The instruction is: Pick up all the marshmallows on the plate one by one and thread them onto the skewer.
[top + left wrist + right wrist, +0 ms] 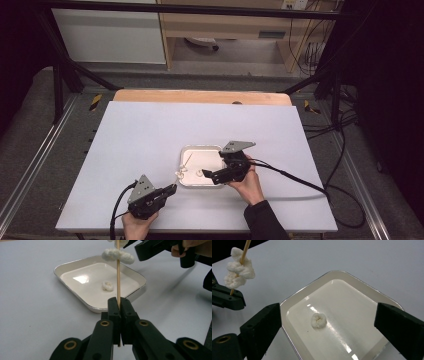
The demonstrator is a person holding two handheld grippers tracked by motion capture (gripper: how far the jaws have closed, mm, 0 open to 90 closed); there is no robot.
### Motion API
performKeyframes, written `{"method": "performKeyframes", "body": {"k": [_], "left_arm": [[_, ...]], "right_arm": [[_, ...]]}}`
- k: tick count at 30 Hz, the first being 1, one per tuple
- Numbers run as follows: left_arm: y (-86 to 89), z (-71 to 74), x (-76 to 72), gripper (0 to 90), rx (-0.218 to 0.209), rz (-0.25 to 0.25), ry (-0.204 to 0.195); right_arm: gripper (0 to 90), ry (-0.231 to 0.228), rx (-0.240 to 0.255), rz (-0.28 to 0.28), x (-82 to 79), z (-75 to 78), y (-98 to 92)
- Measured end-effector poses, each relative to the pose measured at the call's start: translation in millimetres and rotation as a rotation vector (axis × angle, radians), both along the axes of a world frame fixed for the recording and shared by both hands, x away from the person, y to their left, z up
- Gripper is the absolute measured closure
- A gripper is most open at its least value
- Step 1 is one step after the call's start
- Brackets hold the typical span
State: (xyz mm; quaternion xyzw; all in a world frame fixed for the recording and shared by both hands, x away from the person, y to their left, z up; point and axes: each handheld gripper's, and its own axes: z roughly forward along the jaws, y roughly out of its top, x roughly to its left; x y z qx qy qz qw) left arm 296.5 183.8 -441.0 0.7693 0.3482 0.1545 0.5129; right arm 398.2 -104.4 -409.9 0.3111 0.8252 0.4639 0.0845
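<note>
The left gripper (pixel 119 305) is clamped on a skewer (pixel 118 277) carrying white pieces (pixel 117 254), while the right gripper (pixel 327 327) hangs with jaws wide apart over the last piece (pixel 319 320) in the tray (pixel 364 290). The piece is small and soft: an off-centre closure can push it aside or crush it. A thin skewer can pivot in its clamp when the piece is pressed on.

We count one thin wooden skewer (pixel 118 277), one shallow white rectangular tray (pixel 364 293), one white puffy piece (pixel 319 320) lying in that tray, and two black two-jaw grippers, left (pixel 172 189) and right (pixel 206 174).
</note>
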Motion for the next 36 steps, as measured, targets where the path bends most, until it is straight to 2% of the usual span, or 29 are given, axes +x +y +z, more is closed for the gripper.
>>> {"method": "performKeyframes", "body": {"k": [2,6,9,14,21,27,32,36], "left_arm": [[0.0,-0.3,0.4,88.0,0.003,0.001,0.003],[0.7,-0.5,0.7,88.1,0.004,0.003,0.004],[1.1,-1.1,0.7,88.1,0.001,0.005,0.006],[1.4,-2.4,1.5,88.1,0.001,0.009,0.012],[-0.8,-3.7,2.3,88.1,0.003,0.011,0.012],[-1.9,-4.8,2.4,88.1,0.004,0.009,0.014],[-2.6,-5.5,3.6,88.0,0.004,0.007,0.016],[-3.2,-5.5,3.3,88.0,0.003,0.006,0.015]], "right_arm": [[9.9,0.007,-0.009,0.006,3.2,-3.4,5.0],[13.5,0.002,-0.061,0.026,8.3,-10.5,15.9],[16.0,0.019,-0.053,0.031,11.6,-16.1,19.4],[19.8,0.024,-0.080,0.040,14.6,-24.7,22.5],[33.4,0.007,-0.095,0.067,15.7,-31.9,27.4],[44.2,-0.019,-0.152,0.111,14.1,-36.5,37.1],[53.8,-0.019,-0.154,0.125,13.1,-39.3,38.9],[58.0,-0.027,-0.162,0.137,12.6,-41.2,39.5]]}}
